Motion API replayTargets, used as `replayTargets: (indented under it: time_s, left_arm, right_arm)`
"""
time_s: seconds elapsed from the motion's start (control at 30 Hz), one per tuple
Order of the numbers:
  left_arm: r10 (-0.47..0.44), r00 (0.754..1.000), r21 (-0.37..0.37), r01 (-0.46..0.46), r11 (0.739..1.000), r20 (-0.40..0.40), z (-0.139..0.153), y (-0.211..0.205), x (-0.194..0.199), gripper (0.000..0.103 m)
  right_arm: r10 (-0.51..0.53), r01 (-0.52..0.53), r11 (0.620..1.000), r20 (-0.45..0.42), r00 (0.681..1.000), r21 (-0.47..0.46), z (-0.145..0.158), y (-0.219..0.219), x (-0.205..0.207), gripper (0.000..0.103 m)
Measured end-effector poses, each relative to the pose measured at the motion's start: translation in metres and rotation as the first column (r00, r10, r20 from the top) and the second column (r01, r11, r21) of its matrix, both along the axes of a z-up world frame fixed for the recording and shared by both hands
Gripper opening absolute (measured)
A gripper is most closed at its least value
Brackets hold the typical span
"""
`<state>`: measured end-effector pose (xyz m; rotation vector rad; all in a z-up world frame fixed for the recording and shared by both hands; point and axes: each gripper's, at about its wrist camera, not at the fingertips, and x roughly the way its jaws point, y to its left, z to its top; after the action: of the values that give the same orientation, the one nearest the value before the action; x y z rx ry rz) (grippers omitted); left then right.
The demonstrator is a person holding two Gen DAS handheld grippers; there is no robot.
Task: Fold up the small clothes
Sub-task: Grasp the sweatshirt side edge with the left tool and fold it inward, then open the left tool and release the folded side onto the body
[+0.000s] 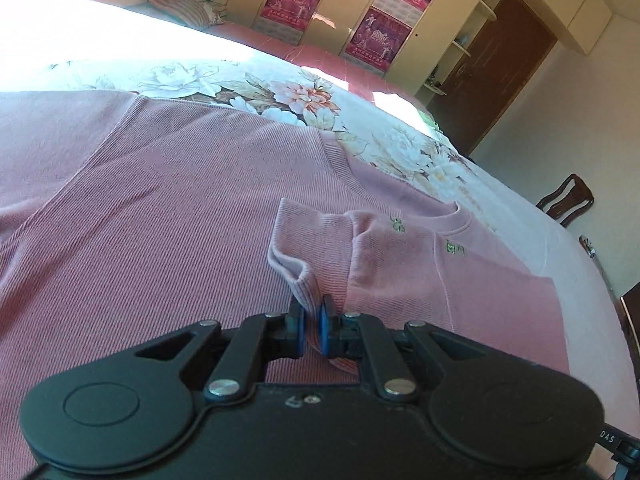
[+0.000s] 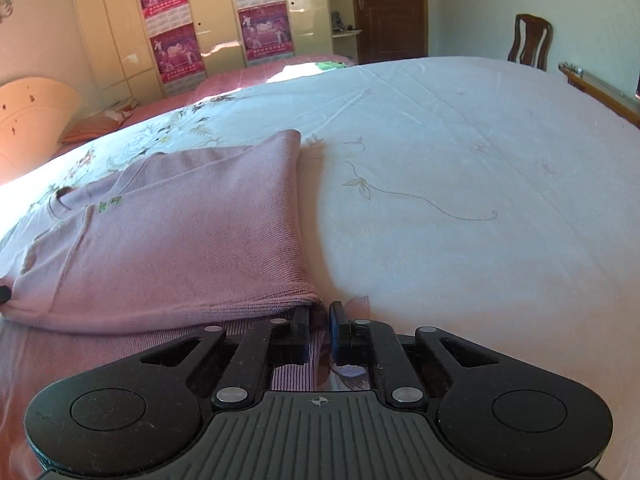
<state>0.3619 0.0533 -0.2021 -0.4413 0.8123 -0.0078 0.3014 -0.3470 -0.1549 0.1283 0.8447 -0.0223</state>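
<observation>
The pink sweater (image 1: pixel 160 208) runs off the left and lower edges of the left wrist view, so its full outline cannot be told; the black body of the left tool (image 1: pixel 311 312) hides the cloth beneath it; the small green marks (image 1: pixel 455 247) near the neckline are too small to read; the print on the magenta posters (image 2: pixel 176 50) is too small to read; the right tool (image 2: pixel 320 320) covers the sweater's corner behind its pads; the chair (image 2: pixel 530 42) is hidden below by the bed (image 2: pixel 460 152).

Black linkage grippers (image 1: pixel 311 322), silver rivets, blue-padded fingers (image 2: pixel 334 330).
</observation>
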Motion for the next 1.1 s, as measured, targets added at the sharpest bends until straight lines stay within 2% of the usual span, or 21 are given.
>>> replayTargets:
  time_s: [0.03,0.1,0.13,0.23,0.27,0.3,0.33,0.37,0.4,0.57,0.67,0.73,0.77,0.83,0.87,0.97,1.1]
  left_arm:
    - [-0.001,1.000,0.011,0.002,1.000,-0.007,0.004,-0.001,0.001,0.010]
    - [0.032,0.999,0.052,-0.032,0.998,0.005,0.014,0.000,-0.005,0.029]
    - [0.049,0.999,0.061,-0.050,0.997,0.020,0.020,0.002,-0.009,0.039]
    - [0.074,0.993,0.065,-0.080,0.995,0.093,0.039,0.004,-0.022,0.059]
    - [0.057,0.991,0.077,-0.067,0.995,0.117,0.045,0.000,-0.021,0.061]
    - [0.036,0.990,0.085,-0.047,0.995,0.134,0.050,-0.005,-0.019,0.065]
    - [0.003,0.990,0.091,-0.016,0.996,0.144,0.053,-0.012,-0.015,0.067]
    - [-0.027,0.989,0.094,0.014,0.995,0.146,0.054,-0.019,-0.010,0.067]
    - [-0.050,0.989,0.097,0.036,0.995,0.142,0.053,-0.025,-0.005,0.067]
    - [-0.121,0.988,0.102,0.111,0.989,0.096,0.030,-0.052,0.027,0.067]
    - [-0.135,0.990,0.109,0.129,0.986,0.047,0.013,-0.057,0.041,0.067]
    - [-0.142,0.990,0.125,0.138,0.983,0.025,0.000,-0.054,0.045,0.067]
    - [-0.148,0.988,0.141,0.142,0.980,0.034,-0.002,-0.052,0.044,0.067]
    - [-0.152,0.988,0.145,0.146,0.979,0.032,-0.002,-0.051,0.043,0.067]
    - [-0.151,0.988,0.144,0.145,0.979,0.030,-0.001,-0.051,0.042,0.067]
    - [-0.136,0.990,0.137,0.132,0.982,0.020,0.002,-0.049,0.043,0.066]
    - [-0.114,0.993,0.138,0.110,0.984,0.020,0.013,-0.048,0.036,0.069]
  right_arm:
    - [0.010,-0.010,1.000,-0.008,1.000,0.013,0.001,-0.001,-0.002,0.009]
    - [0.020,-0.019,0.999,-0.018,1.000,0.048,0.006,-0.007,-0.011,0.009]
    - [0.024,-0.023,0.998,-0.015,1.000,0.054,0.010,-0.009,-0.016,0.009]
    - [0.025,-0.027,0.997,0.032,0.999,0.078,0.025,-0.013,-0.025,0.012]
    - [0.022,-0.026,0.996,0.047,0.999,0.084,0.029,-0.014,-0.023,0.015]
    - [0.018,-0.023,0.995,0.060,0.998,0.092,0.032,-0.015,-0.017,0.030]
    - [0.009,-0.016,0.995,0.074,0.997,0.097,0.034,-0.016,-0.007,0.053]
    - [0.003,-0.011,0.995,0.084,0.996,0.095,0.035,-0.016,0.003,0.058]
    - [0.009,-0.018,0.995,0.087,0.996,0.098,0.034,-0.015,0.014,0.059]
    - [0.016,-0.022,0.993,0.051,0.999,0.120,0.022,-0.009,0.071,0.058]
    - [0.000,-0.005,0.992,0.038,0.999,0.122,0.013,-0.009,0.105,0.053]
    - [-0.030,0.026,0.988,0.018,0.999,0.155,0.008,-0.014,0.123,0.038]
    - [-0.049,0.048,0.981,0.003,0.999,0.190,0.005,-0.020,0.135,0.034]
    - [-0.056,0.057,0.976,-0.012,0.998,0.208,0.002,-0.024,0.147,0.017]
    - [-0.045,0.048,0.983,-0.018,0.999,0.179,0.001,-0.021,0.151,0.013]
    - [-0.026,0.026,0.999,0.012,1.000,0.023,-0.004,-0.015,0.149,0.012]
    - [-0.026,0.025,0.999,0.034,0.999,0.036,0.002,-0.016,0.141,0.012]
